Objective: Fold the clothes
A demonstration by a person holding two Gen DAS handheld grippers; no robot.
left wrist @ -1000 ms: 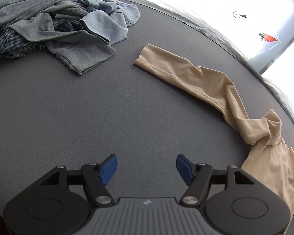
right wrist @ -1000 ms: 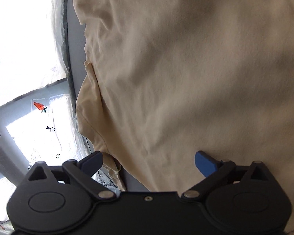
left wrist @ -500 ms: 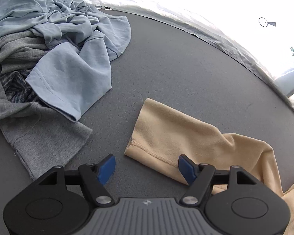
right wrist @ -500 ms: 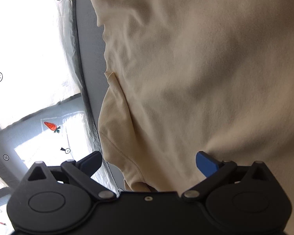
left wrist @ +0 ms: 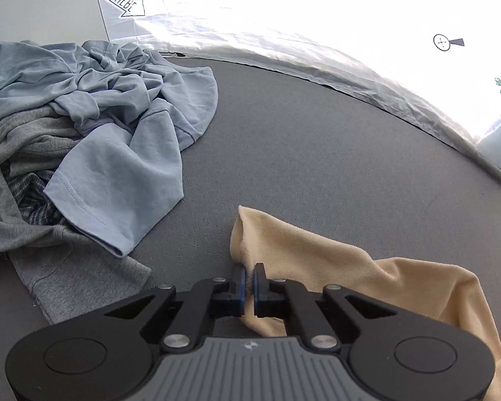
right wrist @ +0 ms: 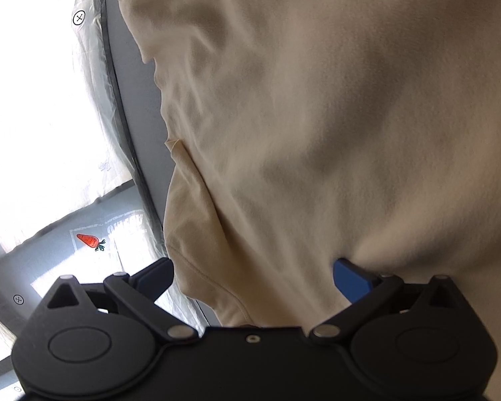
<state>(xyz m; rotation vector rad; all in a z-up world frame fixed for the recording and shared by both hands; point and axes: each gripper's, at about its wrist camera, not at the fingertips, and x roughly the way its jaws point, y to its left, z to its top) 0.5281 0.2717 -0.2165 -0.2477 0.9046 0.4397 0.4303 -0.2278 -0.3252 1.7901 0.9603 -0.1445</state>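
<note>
A beige long-sleeved top lies on the dark grey table (left wrist: pixel 317 153). Its sleeve (left wrist: pixel 317 254) runs from the lower right towards the middle in the left wrist view, and my left gripper (left wrist: pixel 249 279) is shut on the cuff end of that sleeve. In the right wrist view the body of the beige top (right wrist: pixel 334 117) fills most of the frame. My right gripper (right wrist: pixel 254 274) is open just above it, with the hem and fabric lying between the blue pads (right wrist: pixel 349 275).
A heap of unfolded clothes sits at the left: a light blue shirt (left wrist: pixel 123 140), a grey garment (left wrist: pixel 70 267) and a plaid piece (left wrist: pixel 33 200). Clear plastic sheeting (left wrist: pixel 317 50) with printed marks borders the table's far edge (right wrist: pixel 130 153).
My left gripper has moved forward to the sleeve's cuff and shut on it. The right gripper has crept a little closer over the top's body and stays open.
</note>
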